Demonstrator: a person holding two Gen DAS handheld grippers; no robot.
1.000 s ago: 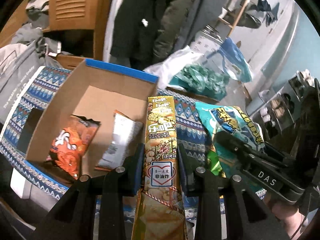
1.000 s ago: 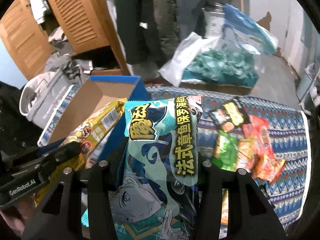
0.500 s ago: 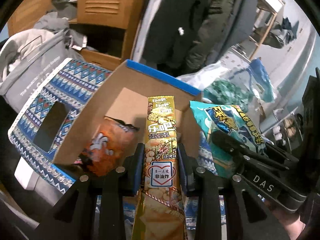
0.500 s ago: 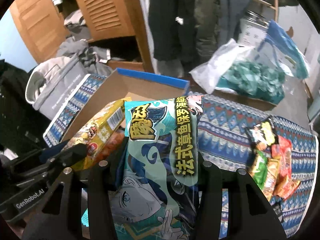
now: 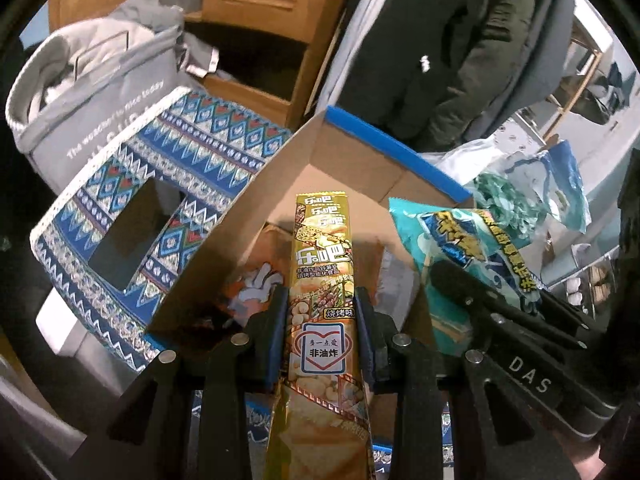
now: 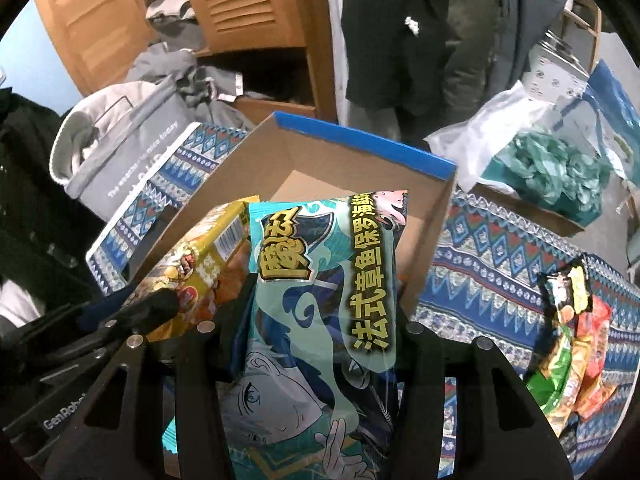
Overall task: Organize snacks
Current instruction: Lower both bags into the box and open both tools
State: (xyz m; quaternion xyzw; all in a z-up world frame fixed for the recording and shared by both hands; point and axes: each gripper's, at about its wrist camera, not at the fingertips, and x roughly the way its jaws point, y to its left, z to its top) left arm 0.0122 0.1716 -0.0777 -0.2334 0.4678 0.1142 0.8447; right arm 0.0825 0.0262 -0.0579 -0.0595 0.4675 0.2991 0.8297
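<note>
Between left fingers: the left gripper [image 5: 320,336] is clenched on a gold packet [image 5: 323,280], a long narrow snack held by its sides, its top end reaching over the box [image 5: 394,150].
Left fingers: black, with blue pads [image 5: 279,332] pressed against the packet on both sides.
Between right fingers: the right gripper [image 6: 320,332] grasps a teal bag [image 6: 320,300] printed with a cartoon figure; the bag bulges out wider than the gap and hides the pads.
Both from the other side: in the right view the gold packet [image 6: 200,268] and the left gripper [image 6: 120,320] sit just left of the teal bag; in the left view the teal bag [image 5: 460,252] and the right gripper [image 5: 500,316] sit just right of the gold packet.
Box: open cardboard with a blue top edge [image 6: 360,140], standing on the table; both held snacks hang over its opening.
Inside the box: an orange bag [image 5: 252,284] lies on the bottom, partly hidden behind the gold packet and left fingers.
Table: covered by a blue patterned cloth [image 6: 500,256].
Loose snacks: a small pile [image 6: 572,328] of green, orange and red packets lies on the cloth, well right of the box.
Beyond the table: a grey tote [image 5: 104,92] to the left, wooden louvred doors [image 6: 240,4] behind, hanging dark coats [image 5: 440,40], and clear plastic bags [image 6: 540,152] with green contents to the right.
</note>
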